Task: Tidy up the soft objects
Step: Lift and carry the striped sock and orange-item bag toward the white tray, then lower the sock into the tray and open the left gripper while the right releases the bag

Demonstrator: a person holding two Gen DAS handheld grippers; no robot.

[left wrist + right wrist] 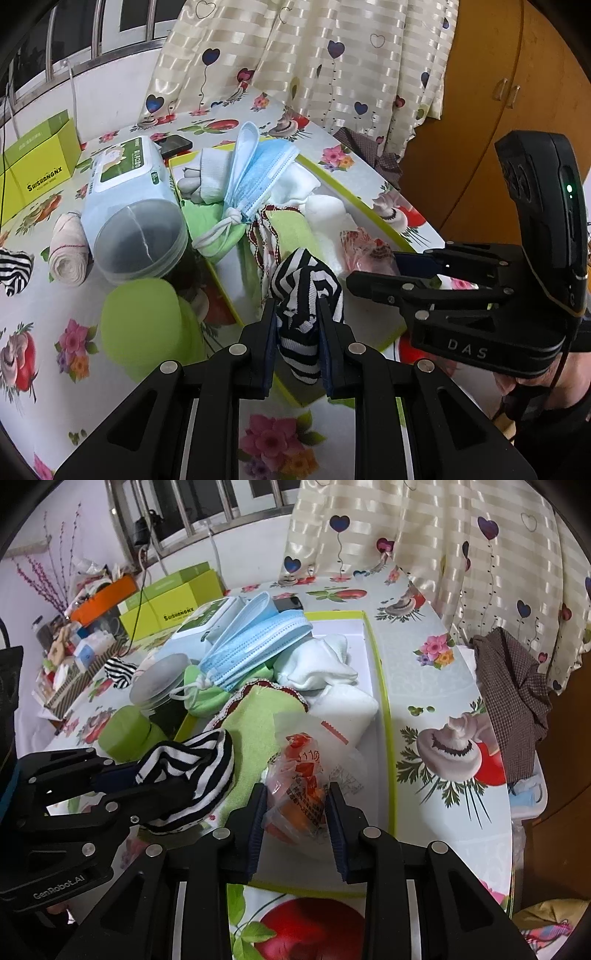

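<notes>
Soft, even daylight comes from the barred window (74,40) at the back, leaving only faint shadows on the floral tablecloth (424,709). Both fisheye views bend straight lines outward and darken to black at the corners. The green lid (144,325) close to the left lens looks blurred.

Heart-print curtain (332,55) behind table w/ wipes pack (127,166), phone (175,144) & clear tub (140,240)

Knit striped sock (306,291), crinkly glossy plastic packet (299,775), glossy tablecloth (443,709).

My bench (44,314), wearing floral oilcloth, is carrying a green-rimmed tray (386,716), wipes pack (127,166), bandage roll (68,251), green boxes (37,170) and a phone (175,144).
</notes>
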